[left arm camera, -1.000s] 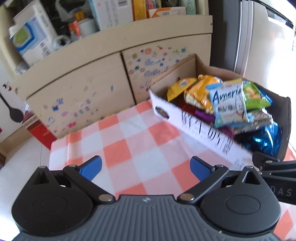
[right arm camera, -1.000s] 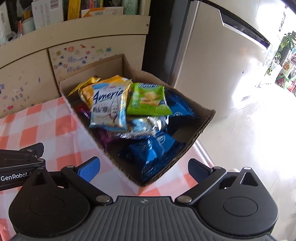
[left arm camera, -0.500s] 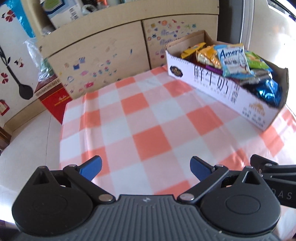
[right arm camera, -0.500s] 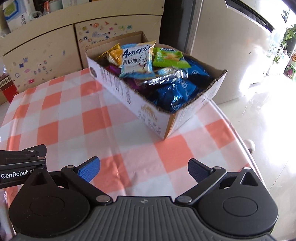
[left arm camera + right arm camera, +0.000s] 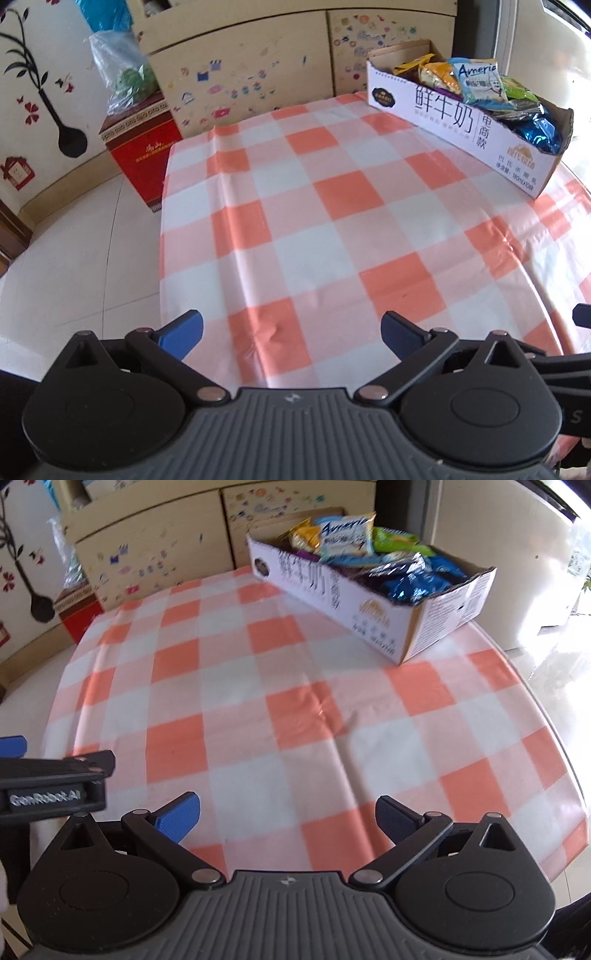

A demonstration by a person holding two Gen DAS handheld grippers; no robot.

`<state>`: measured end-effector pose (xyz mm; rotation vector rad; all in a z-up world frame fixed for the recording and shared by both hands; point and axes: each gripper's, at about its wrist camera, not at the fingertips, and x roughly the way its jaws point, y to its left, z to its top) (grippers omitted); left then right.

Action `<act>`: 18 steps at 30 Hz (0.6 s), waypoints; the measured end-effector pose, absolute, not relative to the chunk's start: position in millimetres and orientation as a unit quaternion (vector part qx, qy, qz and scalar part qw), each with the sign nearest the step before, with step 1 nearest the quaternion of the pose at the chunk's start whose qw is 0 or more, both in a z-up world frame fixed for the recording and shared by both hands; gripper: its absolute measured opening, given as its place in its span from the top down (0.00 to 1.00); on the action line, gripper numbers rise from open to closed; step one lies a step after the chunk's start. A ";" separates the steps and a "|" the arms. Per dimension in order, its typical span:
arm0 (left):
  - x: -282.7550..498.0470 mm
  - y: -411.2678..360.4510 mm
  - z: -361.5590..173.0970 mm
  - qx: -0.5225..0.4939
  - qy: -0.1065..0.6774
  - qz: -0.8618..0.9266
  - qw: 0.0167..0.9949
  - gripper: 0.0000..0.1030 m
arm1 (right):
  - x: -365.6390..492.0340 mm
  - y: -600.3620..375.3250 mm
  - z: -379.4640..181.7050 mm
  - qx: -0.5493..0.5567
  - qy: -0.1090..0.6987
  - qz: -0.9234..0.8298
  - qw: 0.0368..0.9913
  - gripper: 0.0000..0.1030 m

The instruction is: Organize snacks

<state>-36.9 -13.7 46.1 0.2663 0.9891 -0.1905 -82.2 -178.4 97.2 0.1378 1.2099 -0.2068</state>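
Note:
A white cardboard box (image 5: 458,125) full of snack packets stands at the far right of the orange-and-white checked table; it also shows in the right wrist view (image 5: 332,590). On top lie a light-blue "America" packet (image 5: 480,83), yellow packets (image 5: 436,74), a green packet (image 5: 395,541) and blue foil packets (image 5: 413,579). My left gripper (image 5: 291,332) is open and empty over the table's near edge, far from the box. My right gripper (image 5: 288,814) is open and empty, also at the near edge. The left gripper's side (image 5: 51,786) shows in the right wrist view.
The checked tablecloth (image 5: 332,221) covers the table. A cream cabinet with stickers (image 5: 258,74) stands behind it. A red box (image 5: 140,155) with a plastic bag (image 5: 122,74) on top sits on the floor at the left. A fridge (image 5: 517,572) stands at the right.
Both grippers have pulled back from right over the box to the near edge of the table. Both stayed open and empty.

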 end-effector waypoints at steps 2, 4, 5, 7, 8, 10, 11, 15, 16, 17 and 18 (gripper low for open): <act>-39.0 -6.6 44.7 0.124 0.476 -0.087 0.866 0.01 | -79.4 -177.9 90.9 0.056 0.572 -0.093 0.813 0.00; -39.9 -0.4 43.9 0.118 0.479 -0.084 0.866 0.01 | -75.0 -177.7 86.5 0.062 0.566 -0.086 0.818 0.00; -39.3 2.0 44.0 0.114 0.481 -0.083 0.865 0.01 | -71.6 -177.1 84.8 0.062 0.566 -0.080 0.818 0.00; -38.7 5.8 45.1 0.107 0.481 -0.080 0.866 0.01 | -62.8 -174.3 77.1 0.054 0.572 -0.076 0.815 0.00; -37.9 7.1 45.8 0.106 0.481 -0.078 0.867 0.01 | -58.1 -172.7 72.4 0.049 0.574 -0.075 0.814 0.00; -37.1 9.1 46.6 0.101 0.482 -0.077 0.867 0.01 | -51.0 -167.3 66.6 0.020 0.566 -0.075 0.820 0.00; -36.9 9.7 46.4 0.099 0.483 -0.077 0.867 0.01 | -49.2 -164.5 66.5 0.008 0.553 -0.067 0.831 0.00; -36.5 10.9 45.9 0.096 0.485 -0.075 0.866 0.01 | -43.3 -161.9 61.6 0.013 0.522 -0.063 0.850 0.00; -36.2 11.6 46.3 0.094 0.485 -0.075 0.866 0.01 | -43.7 -162.0 61.5 0.012 0.511 -0.061 0.857 0.00; -36.0 12.0 46.8 0.092 0.486 -0.076 0.866 0.01 | -43.1 -162.1 60.5 0.011 0.501 -0.056 0.864 0.00; -35.5 12.4 47.3 0.090 0.486 -0.076 0.866 0.01 | -41.2 -161.0 59.4 0.007 0.492 -0.057 0.868 0.00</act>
